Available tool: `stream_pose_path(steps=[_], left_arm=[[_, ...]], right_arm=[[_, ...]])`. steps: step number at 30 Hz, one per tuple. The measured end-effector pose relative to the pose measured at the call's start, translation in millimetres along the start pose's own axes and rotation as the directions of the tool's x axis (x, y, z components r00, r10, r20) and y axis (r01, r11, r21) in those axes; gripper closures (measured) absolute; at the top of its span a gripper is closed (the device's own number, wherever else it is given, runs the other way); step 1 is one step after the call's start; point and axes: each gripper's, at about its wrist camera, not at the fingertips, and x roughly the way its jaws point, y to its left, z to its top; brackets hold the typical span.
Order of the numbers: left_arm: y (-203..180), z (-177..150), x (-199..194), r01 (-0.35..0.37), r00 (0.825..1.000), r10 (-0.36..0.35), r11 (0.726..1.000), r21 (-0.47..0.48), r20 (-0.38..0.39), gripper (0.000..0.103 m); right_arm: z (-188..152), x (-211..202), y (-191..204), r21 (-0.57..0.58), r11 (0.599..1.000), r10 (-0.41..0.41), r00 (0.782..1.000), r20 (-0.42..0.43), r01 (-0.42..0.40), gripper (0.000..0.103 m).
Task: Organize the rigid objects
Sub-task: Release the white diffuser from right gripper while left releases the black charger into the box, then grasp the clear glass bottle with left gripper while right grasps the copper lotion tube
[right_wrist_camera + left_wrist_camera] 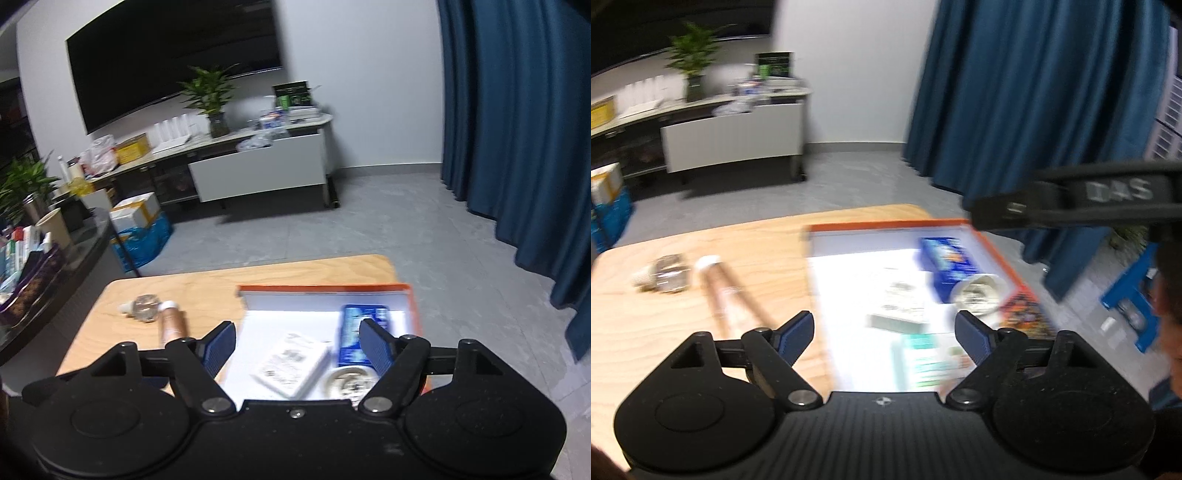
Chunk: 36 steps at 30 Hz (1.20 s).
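The box (410, 295), white inside with an orange rim, sits on the wooden table (207, 291). Inside it lie a blue carton (364, 317), a white packet (291, 363) and a round tin (347, 384). Left of the box, on the bare wood, rest a tan tube (171, 325) and a clear jar (147, 307). Both the left gripper (884, 332) and the right gripper (297, 343) hover above the box, jaws spread wide, grasping nothing.

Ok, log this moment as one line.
left tool open, empty | right tool open, empty | orange box holds blue packet, white carton | tube on table
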Motion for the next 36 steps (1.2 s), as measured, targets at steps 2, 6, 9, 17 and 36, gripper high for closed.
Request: stream_pose_path(steps=[2, 6, 9, 17, 36], left_arm=[[25, -2, -4, -0.045, 0.999, 0.045, 0.998, -0.033, 0.002, 0.016], [75, -6, -6, -0.159, 0.987, 0.160, 0.983, -0.092, -0.001, 0.011], [113, -3, 0, -0.245, 0.969, 0.247, 0.955, -0.165, -0.009, 0.008], [165, 18, 51, -0.337, 0.941, 0.334, 0.910, -0.241, -0.056, 0.004], [188, 23, 110, -0.366, 0.930, 0.367, 0.917, -0.158, -0.023, 0.024]], right_arm=[[0, 0, 16, -0.012, 1.000, 0.018, 1.000, -0.004, -0.018, 0.015], [-5, 1, 46, -0.023, 0.997, 0.071, 0.997, -0.008, -0.071, 0.015], [-9, 5, 67, -0.019, 0.996, 0.091, 0.996, -0.014, -0.092, 0.015], [-22, 35, 118, -0.064, 0.992, 0.102, 0.993, -0.058, -0.106, 0.015], [-25, 113, 137, -0.042, 0.994, 0.093, 0.988, -0.125, -0.099, 0.015]])
